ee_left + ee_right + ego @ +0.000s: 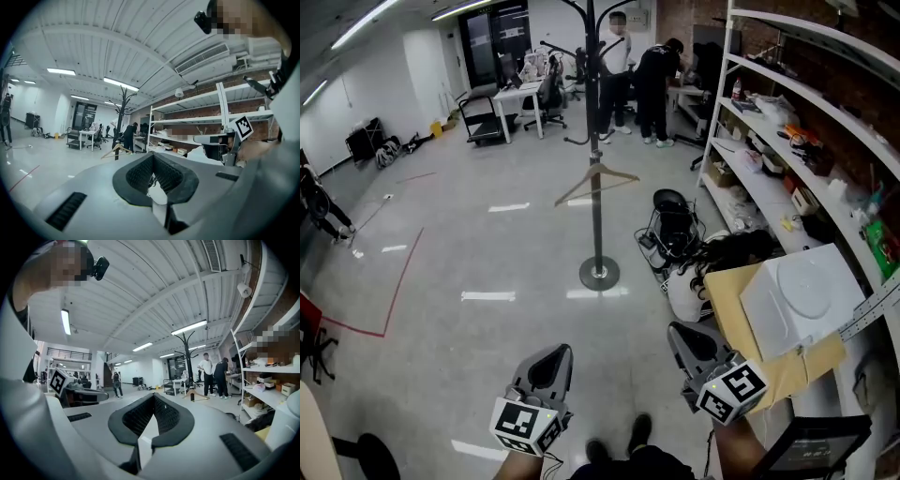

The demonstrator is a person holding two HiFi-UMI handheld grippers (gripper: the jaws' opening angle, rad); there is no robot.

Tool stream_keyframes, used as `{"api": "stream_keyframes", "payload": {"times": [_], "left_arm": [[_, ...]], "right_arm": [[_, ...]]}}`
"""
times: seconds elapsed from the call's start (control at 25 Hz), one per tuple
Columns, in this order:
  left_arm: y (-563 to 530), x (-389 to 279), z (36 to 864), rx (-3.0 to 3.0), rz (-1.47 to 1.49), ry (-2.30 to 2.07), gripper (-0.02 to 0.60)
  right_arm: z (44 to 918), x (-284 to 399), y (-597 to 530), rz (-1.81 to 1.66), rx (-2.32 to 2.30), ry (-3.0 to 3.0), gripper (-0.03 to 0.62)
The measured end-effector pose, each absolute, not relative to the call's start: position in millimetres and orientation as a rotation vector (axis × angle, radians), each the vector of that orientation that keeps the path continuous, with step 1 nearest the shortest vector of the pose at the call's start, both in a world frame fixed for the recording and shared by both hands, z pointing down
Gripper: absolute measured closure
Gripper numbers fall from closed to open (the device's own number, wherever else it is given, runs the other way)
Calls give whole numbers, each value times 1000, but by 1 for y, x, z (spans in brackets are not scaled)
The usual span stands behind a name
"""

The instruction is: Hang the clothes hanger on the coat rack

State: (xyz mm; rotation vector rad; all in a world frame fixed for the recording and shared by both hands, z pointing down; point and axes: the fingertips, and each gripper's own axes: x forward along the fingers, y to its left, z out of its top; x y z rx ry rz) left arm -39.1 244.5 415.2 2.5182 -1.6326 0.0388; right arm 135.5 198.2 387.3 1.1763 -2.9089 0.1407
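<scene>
Office floor (487, 253), shelving (787, 122) at right | coat rack (598, 225) stands mid-floor, well ahead of both grippers | clothes hanger (577, 187) hangs tilted against rack pole | left gripper (551, 361) fingers closed together, empty | right gripper (689, 337) fingers closed, nothing held | marker cube (733, 389) shows black-white square code

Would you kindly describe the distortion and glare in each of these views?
Head view: fisheye bows the shelving, and bright glare patches mark the floor. Left gripper view: dark round vignette, coat rack tiny. Right gripper view: same vignette, ceiling bent.
</scene>
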Motion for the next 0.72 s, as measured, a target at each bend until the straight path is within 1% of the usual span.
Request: {"api": "stream_keyframes", "payload": {"times": [0.32,0.72], "left_arm": [[264,-30,414,2500,24,-1640,581],[259,-3,398,2497,-9,-1677,581]], "right_arm": [[394,145,214,225,1222,-2885,589],[378,176,211,140,1218,-2902,589]]}}
